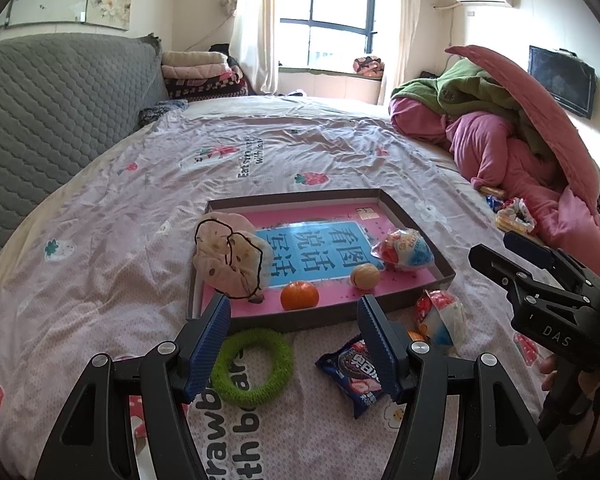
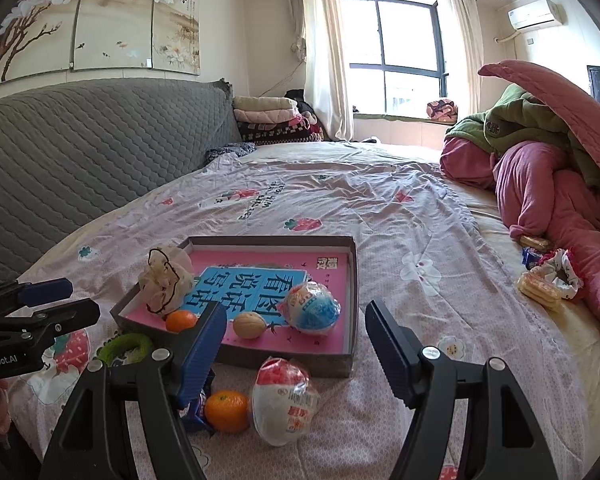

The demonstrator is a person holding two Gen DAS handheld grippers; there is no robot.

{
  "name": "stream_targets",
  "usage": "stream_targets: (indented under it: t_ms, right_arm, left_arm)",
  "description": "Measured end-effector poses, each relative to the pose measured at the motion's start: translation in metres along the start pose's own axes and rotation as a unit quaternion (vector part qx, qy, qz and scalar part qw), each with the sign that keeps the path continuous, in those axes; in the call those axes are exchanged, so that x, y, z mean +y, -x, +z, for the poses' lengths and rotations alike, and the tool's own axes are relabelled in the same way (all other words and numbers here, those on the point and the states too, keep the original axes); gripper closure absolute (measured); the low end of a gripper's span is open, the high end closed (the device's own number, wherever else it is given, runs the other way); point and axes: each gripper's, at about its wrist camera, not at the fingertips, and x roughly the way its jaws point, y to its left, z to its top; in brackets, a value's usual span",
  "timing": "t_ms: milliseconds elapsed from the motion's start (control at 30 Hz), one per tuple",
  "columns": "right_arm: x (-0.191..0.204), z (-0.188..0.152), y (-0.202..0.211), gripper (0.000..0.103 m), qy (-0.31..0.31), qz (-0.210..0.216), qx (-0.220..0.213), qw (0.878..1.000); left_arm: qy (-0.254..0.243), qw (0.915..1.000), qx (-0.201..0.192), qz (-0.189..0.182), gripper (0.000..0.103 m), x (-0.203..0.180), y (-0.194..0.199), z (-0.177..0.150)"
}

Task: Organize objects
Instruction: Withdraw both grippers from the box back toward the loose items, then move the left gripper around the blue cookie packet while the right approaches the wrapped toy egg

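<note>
Jaws apart, tray [image 1: 416,224] holding tangerine [image 1: 299,295], walnut [image 1: 365,276]

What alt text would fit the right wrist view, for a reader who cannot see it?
An open right claw hovers over a bed, above a wrapped bun and an orange lying before a shallow box. The box holds another bun, a walnut, an orange and a cloth pouch.
</note>
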Motion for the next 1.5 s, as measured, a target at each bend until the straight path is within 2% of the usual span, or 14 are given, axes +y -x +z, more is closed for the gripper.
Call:
stream_targets:
  t_ms: [900, 1267, 1500]
  right_arm:
    - [0.007, -0.028, 0.02, 0.03, 0.022, -0.002, 0.026, 0.999]
    - [0.002, -0.036, 0.022, 0.03, 0.013, -0.004, 0.037, 0.999]
    - [-0.003, -0.038, 0.023, 0.03, 0.003, 0.0, 0.04, 0.999]
  left_arm:
    - [-0.02, 0.9989, 0.04, -0.016, 0.035, -0.021, -0.003, -0.035]
    - [-0.036, 0.9962, 0.07, -0.036, 0.035, -0.032, -0.014, -0.06]
    - [-0.052, 0.994, 0.072, -0.063, 0.035, -0.036, -0.023, -0.072]
